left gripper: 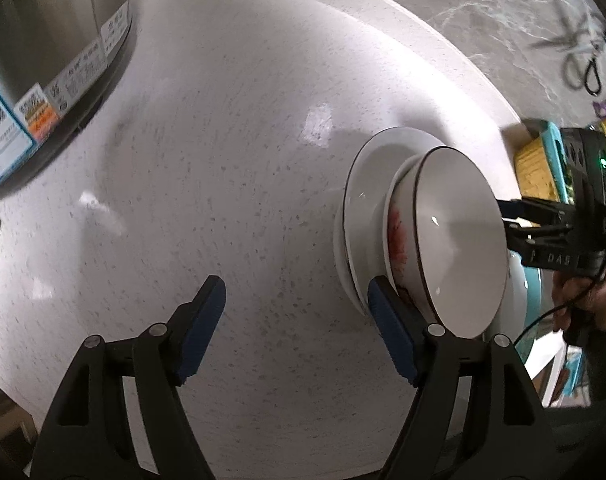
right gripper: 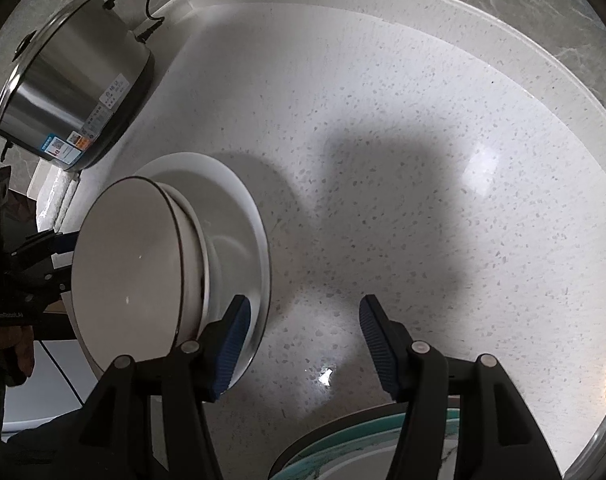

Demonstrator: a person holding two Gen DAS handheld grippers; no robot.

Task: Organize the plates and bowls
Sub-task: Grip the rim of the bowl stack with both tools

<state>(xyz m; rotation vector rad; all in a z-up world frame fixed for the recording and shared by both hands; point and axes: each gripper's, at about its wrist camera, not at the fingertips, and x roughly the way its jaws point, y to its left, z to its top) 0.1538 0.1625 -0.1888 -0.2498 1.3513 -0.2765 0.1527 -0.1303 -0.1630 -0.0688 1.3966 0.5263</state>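
The speckled white counter (right gripper: 383, 120) carries everything; a steel cooker (right gripper: 71, 92) stands at its back corner. Near the cooker sits a wide white plate (right gripper: 239, 216) holding a dark-rimmed bowl (right gripper: 127, 256) nested in another bowl (left gripper: 399, 240) with a red smear. Beside the plate, the left gripper (left gripper: 299, 320) and right gripper (right gripper: 303, 340) gape, grasping nothing.

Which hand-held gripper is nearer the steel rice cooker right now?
Left. The left hand-held gripper hovers between the rice cooker and the stack of dishes; the right hand-held gripper is beyond the stack.
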